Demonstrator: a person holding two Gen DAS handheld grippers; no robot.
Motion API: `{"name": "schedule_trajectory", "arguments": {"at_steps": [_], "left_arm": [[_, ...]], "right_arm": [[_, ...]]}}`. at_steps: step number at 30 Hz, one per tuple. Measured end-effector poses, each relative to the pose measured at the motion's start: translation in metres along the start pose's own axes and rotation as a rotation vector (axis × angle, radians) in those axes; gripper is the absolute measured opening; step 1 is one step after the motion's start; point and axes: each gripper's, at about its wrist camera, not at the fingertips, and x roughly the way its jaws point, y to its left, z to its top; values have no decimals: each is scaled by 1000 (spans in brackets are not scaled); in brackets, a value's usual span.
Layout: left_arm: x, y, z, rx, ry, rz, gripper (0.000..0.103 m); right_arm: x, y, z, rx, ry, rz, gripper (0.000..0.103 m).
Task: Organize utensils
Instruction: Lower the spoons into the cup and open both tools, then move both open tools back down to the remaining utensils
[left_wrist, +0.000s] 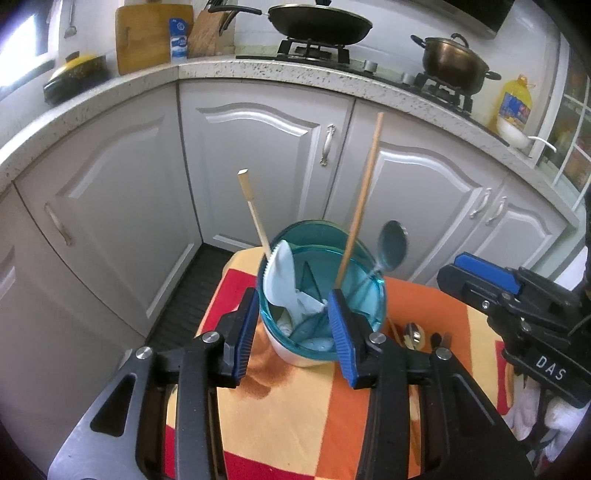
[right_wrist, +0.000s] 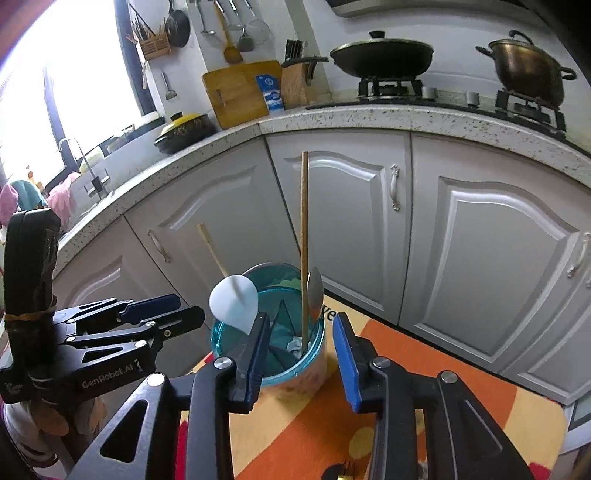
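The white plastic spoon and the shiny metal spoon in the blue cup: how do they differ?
The white plastic spoon is matte and opaque with a broad bowl; the shiny metal spoon is reflective with a narrower bowl. The white one leans at the left rim of the translucent blue cup, the metal one at the far right. Both stand handle-down, bowls up.

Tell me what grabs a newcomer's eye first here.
The blue cup on the orange cloth, bristling with a long chopstick, a metal spoon and a white spoon. Both grippers sit close with open jaws, nothing between them. Behind, a wok sits on the stove.
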Motion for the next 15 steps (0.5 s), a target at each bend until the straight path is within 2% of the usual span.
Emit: {"name": "schedule_trajectory", "arguments": {"at_steps": [2, 10, 15], "left_arm": [[-6, -6, -3, 7, -5, -9, 38], [-25, -42, -16, 57, -4, -75, 38], [-32, -67, -25, 93, 3, -110, 38]], "right_arm": [[-11, 1, -6, 15, -11, -18, 40], [-54, -1, -33, 27, -19, -119, 40], [-84, -15, -48, 94, -42, -170, 40]]}}
